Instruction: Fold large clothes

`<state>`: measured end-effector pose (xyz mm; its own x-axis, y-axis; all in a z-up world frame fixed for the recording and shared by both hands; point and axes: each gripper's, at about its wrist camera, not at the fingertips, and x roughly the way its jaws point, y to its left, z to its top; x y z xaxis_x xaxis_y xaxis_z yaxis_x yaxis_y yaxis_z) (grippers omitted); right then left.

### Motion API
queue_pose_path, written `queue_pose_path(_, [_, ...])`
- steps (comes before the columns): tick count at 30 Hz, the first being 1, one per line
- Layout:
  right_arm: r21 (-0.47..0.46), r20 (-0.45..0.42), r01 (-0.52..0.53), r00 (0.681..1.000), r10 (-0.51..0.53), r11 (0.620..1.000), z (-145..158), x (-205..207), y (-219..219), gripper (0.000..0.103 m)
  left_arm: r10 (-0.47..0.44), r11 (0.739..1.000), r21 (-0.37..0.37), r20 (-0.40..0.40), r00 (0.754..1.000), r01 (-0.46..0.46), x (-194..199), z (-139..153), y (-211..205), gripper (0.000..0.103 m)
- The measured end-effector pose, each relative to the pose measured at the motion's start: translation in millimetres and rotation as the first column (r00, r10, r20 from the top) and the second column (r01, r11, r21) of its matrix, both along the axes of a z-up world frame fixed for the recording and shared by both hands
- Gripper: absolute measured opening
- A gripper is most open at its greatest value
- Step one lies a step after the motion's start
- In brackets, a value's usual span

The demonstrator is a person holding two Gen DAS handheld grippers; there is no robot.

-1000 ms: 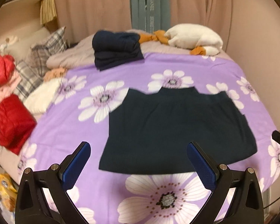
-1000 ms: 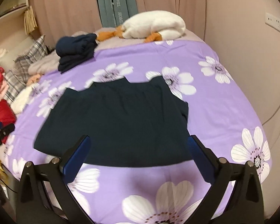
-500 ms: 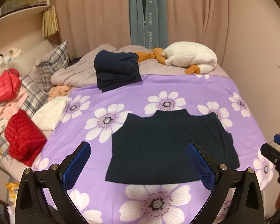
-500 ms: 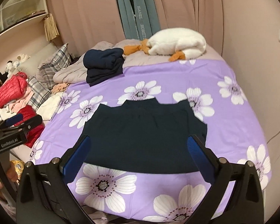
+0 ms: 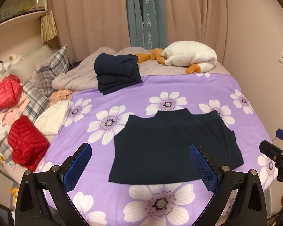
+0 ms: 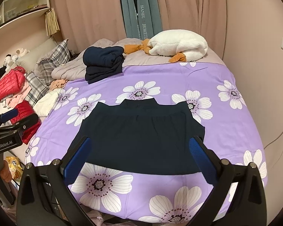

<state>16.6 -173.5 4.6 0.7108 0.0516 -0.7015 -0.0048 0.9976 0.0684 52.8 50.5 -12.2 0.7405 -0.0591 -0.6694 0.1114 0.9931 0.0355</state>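
Note:
A dark navy garment (image 5: 171,146) (image 6: 139,137) lies flat on the purple flowered bedspread (image 5: 179,98) (image 6: 179,79), its collar toward the far side and its sleeves folded in. My left gripper (image 5: 140,156) hangs open above the bed's near edge, short of the garment's hem. My right gripper (image 6: 139,150) is open too, held back over the near hem, holding nothing. Each gripper shows at the edge of the other's view.
A stack of folded navy clothes (image 5: 117,71) (image 6: 103,62) sits at the far side of the bed beside a white plush goose (image 5: 190,58). Red jackets (image 5: 26,146), plaid pillows (image 5: 51,69) and loose clothes crowd the left. Curtains and a wall close the back and right.
Both grippers have pulled back and up from the garment, so the bed and room show wider. The garment has not moved, and both grippers stay open.

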Motion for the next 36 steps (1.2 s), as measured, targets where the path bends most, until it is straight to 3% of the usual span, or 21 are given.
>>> queue_pose_path(36, [-0.003,-0.025,-0.026,0.999,0.026,1.0,-6,-3,12,0.103,-0.003,1.0,0.023,-0.005,1.0,0.003,-5,-6,2,0.102])
